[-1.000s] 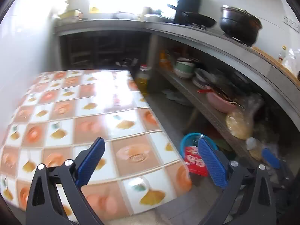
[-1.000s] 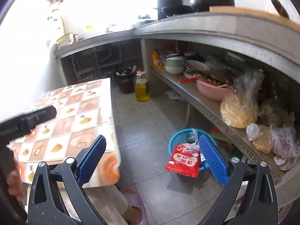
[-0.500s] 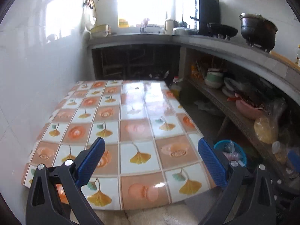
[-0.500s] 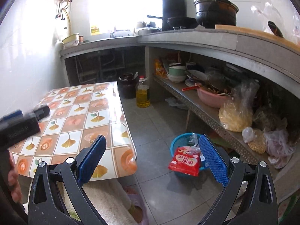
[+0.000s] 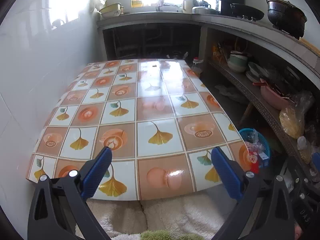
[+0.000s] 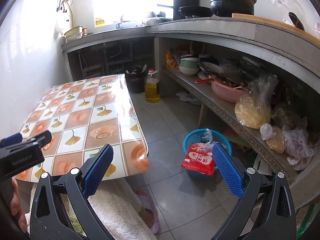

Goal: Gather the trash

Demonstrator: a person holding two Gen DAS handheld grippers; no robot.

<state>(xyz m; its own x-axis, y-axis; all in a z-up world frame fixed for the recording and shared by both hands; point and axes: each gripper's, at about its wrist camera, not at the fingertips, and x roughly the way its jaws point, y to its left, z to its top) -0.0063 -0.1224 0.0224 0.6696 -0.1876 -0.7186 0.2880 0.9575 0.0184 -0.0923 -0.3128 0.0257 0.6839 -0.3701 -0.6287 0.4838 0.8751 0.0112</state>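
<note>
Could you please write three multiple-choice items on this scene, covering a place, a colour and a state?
1. Where is the red packet?
A. on the table
B. at the basket's rim
C. on the shelf

2. What colour is the basket?
A. blue
B. green
C. white

3. How stands the right gripper?
A. shut on the packet
B. shut, empty
C. open, empty

Key: 1 B, it leans over the basket's front rim on the floor. 2 A, its mesh wall is blue. 3 C, its pads stand wide apart with nothing between.

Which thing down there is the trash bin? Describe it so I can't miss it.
Look at the grey tiled floor between the table and the shelf. The bin is the round blue mesh basket there, the one with a red packet hanging over its rim.
</note>
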